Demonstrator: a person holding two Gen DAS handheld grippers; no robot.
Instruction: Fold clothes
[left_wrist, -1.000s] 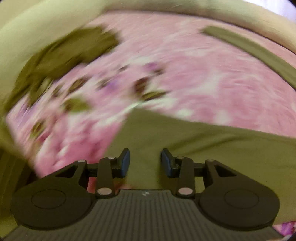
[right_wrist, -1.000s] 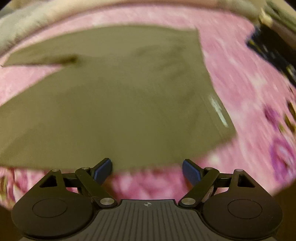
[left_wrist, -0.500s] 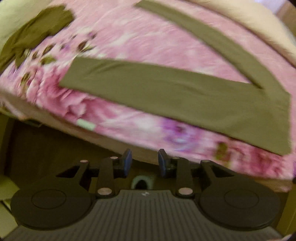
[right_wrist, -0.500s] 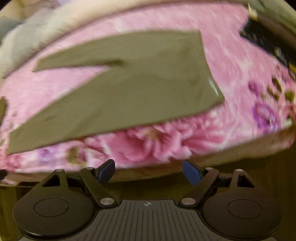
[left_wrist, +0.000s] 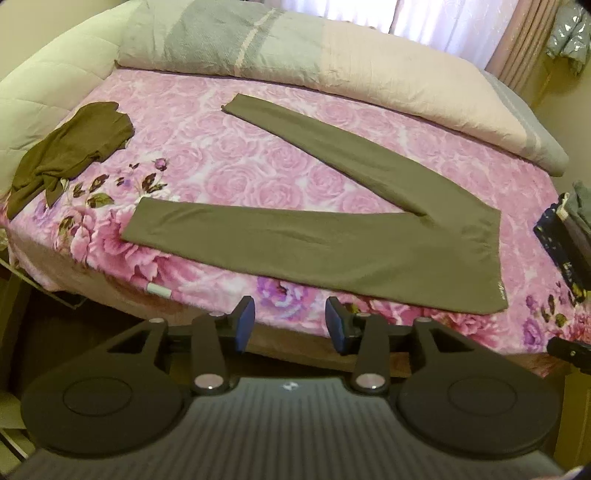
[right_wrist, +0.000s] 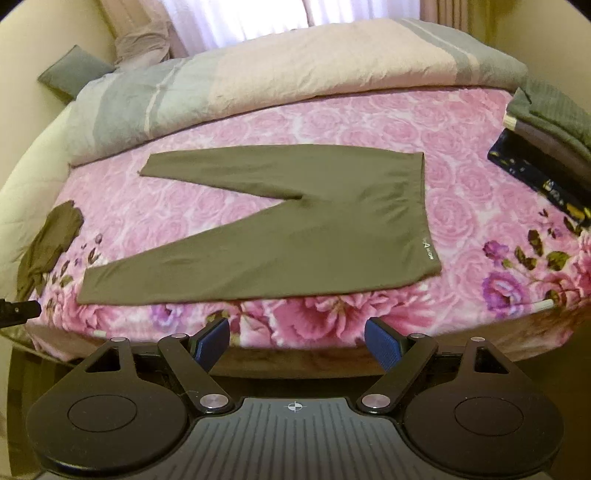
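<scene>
Olive-green leggings (left_wrist: 332, 236) (right_wrist: 295, 229) lie flat on the pink floral bed, legs spread in a V toward the left and the waistband to the right. A crumpled dark olive garment (left_wrist: 70, 147) (right_wrist: 48, 243) sits at the bed's left edge. My left gripper (left_wrist: 290, 325) hangs above the bed's near edge, well back from the leggings; its jaws are opening and hold nothing. My right gripper (right_wrist: 297, 341) is open wide with nothing between its fingers, also off the near edge of the bed.
A rolled grey-and-cream duvet (left_wrist: 332, 55) (right_wrist: 295, 70) lies along the far side of the bed. A stack of folded dark clothes (left_wrist: 565, 236) (right_wrist: 546, 144) sits at the right edge. A padded headboard (left_wrist: 33, 96) rises on the left. Curtains hang behind.
Both grippers have pulled up and back from the leggings, from close over the fabric to beyond the bed's near edge. The left jaws stand wider than before.
</scene>
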